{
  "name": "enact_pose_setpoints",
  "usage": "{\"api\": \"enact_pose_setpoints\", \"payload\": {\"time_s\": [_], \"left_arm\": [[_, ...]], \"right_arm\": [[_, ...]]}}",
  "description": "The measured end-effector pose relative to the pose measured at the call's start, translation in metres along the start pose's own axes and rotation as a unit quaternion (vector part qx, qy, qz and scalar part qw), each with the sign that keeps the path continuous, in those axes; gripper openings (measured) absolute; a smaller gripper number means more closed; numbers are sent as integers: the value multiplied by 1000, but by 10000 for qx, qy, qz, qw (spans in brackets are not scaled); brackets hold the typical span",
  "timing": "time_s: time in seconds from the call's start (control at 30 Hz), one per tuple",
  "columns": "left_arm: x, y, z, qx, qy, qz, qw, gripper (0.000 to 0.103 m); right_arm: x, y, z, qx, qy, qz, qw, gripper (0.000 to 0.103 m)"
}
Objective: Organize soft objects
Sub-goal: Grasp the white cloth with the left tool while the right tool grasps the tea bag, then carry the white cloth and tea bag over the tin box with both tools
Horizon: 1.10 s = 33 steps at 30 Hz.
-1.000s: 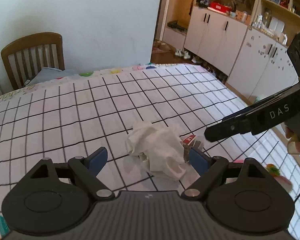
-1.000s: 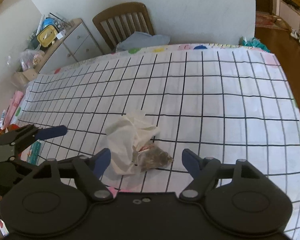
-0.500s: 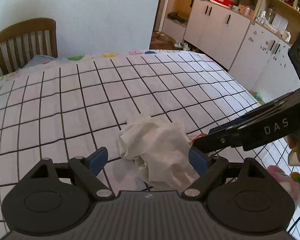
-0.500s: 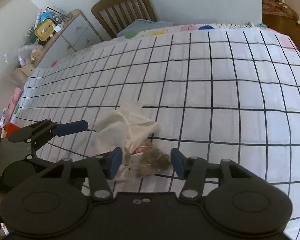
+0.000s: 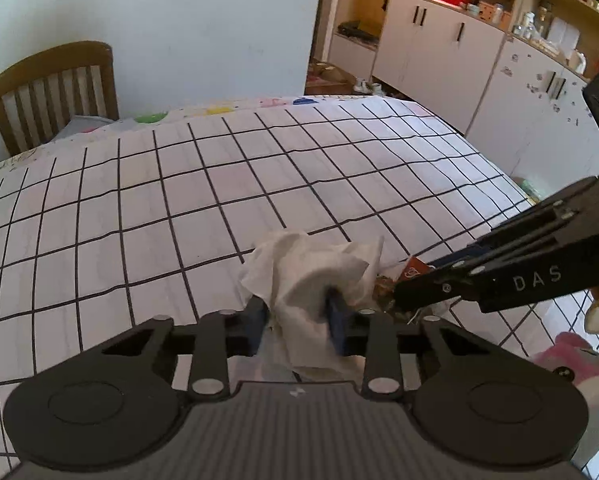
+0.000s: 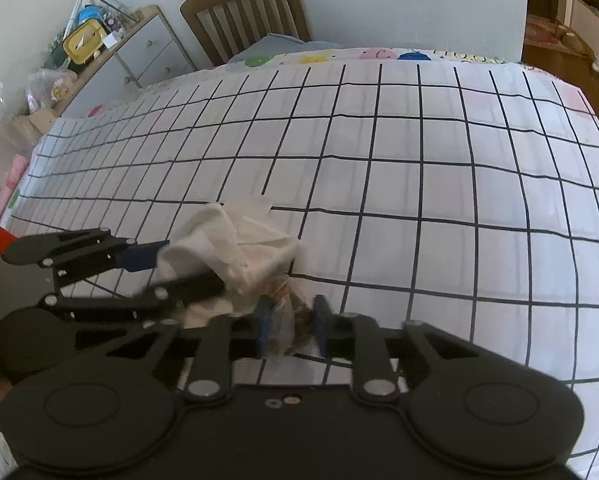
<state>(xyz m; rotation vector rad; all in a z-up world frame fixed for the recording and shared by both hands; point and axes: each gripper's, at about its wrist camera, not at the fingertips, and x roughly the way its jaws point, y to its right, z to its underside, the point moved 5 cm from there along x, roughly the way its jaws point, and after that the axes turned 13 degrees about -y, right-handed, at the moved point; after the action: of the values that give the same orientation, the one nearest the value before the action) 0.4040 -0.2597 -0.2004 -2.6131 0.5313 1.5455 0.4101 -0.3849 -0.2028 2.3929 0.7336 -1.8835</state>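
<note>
**Both hand-held grippers clamp the bundle on the checked counter**

The left hand-held gripper has just been closing, and its blue pads now pinch a fold of the white cloth. The cloth bunches up between and just ahead of its fingers, crumpled and partly raised off the counter.

The right hand-held gripper has also just been closing. Its jaws now press on a clear packet with brown contents, which sits squeezed between the blue pads. The packet lies right against the cloth, which spreads ahead and to the left of this gripper.

From the left wrist view, the right hand-held gripper comes in from the right side, its tips meeting the packet just beside the cloth's right edge. A small red label shows there too. From the right wrist view, the left hand-held gripper reaches in from the left, with cloth covering its fingertips.

The counter carries a white cover with a black grid. A wooden chair stands beyond the far edge, well ahead of both grippers. A pink soft toy lies off to the right of the left gripper, near the counter's edge.
</note>
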Motion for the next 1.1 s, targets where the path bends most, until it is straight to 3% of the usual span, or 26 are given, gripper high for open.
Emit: {"api": "enact_pose_setpoints", "payload": {"time_s": [0.1, 0.27, 0.7, 1.1], "left_arm": [[-1, 0, 0, 61, 22, -160, 9999, 20], [-7, -4, 3, -18, 27, -336, 9994, 17], [-45, -21, 5, -346, 107, -328, 9988, 16], [-103, -27, 13, -557, 395, -303, 9972, 16]], "right_arm": [[-2, 0, 0, -34, 47, -17, 10000, 11], [-9, 1, -1, -29, 213, -38, 9998, 11], [-51, -10, 2, -41, 596, -96, 9982, 10], [-97, -46, 15, -195, 918, -70, 9956, 11]]}}
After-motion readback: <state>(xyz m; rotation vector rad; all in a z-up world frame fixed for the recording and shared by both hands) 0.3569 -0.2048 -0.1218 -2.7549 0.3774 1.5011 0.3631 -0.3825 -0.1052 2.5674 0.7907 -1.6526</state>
